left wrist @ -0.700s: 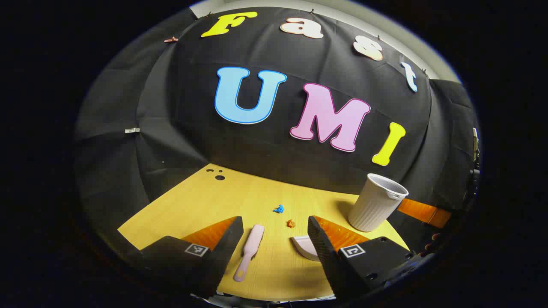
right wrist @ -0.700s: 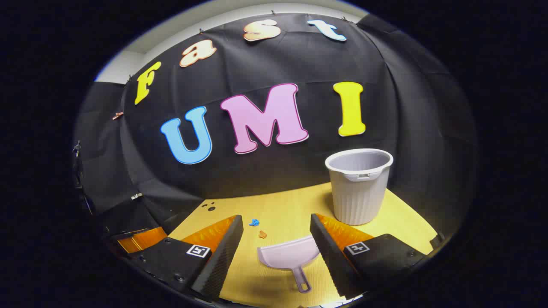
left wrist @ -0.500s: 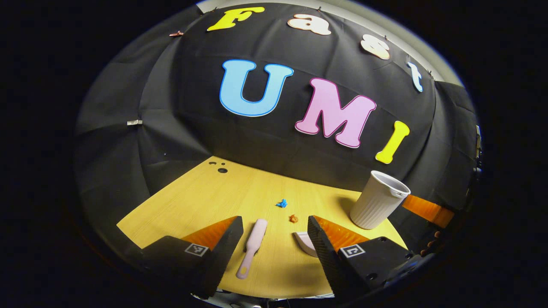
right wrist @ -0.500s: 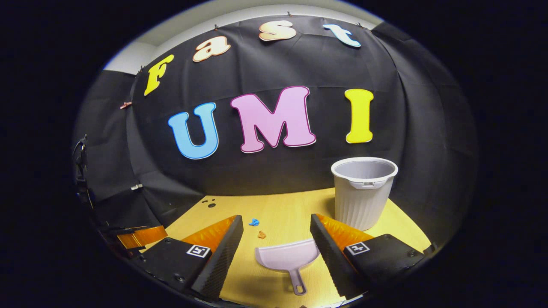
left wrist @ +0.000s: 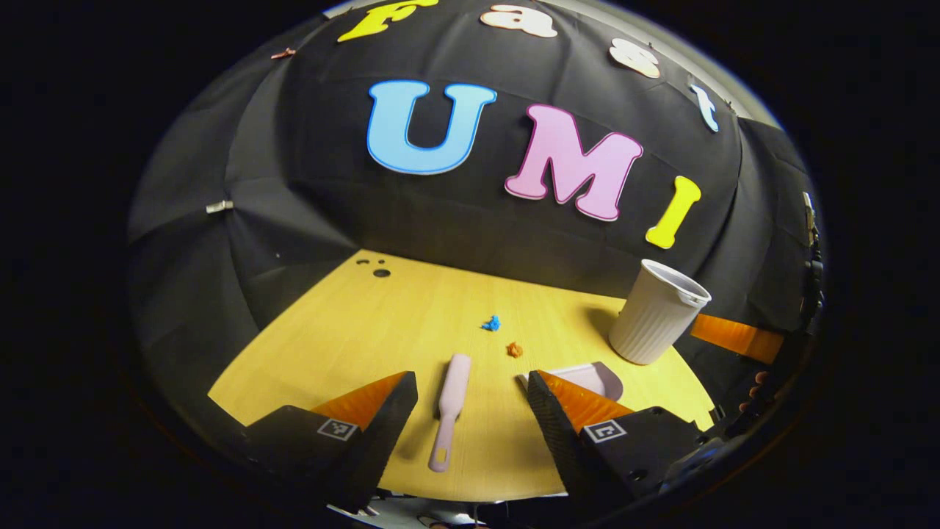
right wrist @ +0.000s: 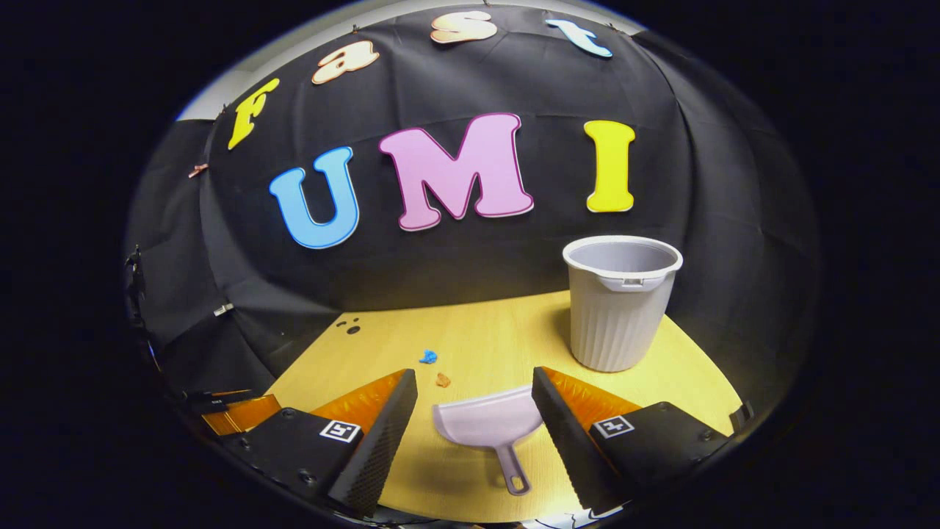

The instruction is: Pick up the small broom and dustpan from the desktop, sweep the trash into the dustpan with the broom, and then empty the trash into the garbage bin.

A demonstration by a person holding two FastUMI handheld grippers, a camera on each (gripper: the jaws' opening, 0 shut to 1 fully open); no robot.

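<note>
The left gripper [left wrist: 472, 389] hangs above the near edge of the wooden desktop [left wrist: 345, 330] with its jaws spread wide and nothing between them; the pink broom [left wrist: 449, 410] lies flat on the desktop in that gap, handle toward the camera. Taking the broom as the landmark, a blue scrap [left wrist: 491, 322] and an orange scrap [left wrist: 514, 350] of trash lie just beyond its head, apart from each other; the dustpan [left wrist: 591, 377] lies to its right, partly behind the right-hand finger; the ribbed garbage bin [left wrist: 658, 312] stands upright farther right.

The right gripper [right wrist: 474, 389] is also wide open and empty, with the dustpan [right wrist: 488, 426] flat between its fingers, touching neither. Each gripper bears small square black-and-white markers; no brand name or label can be read on the tools or the bin [right wrist: 619, 303].
</note>
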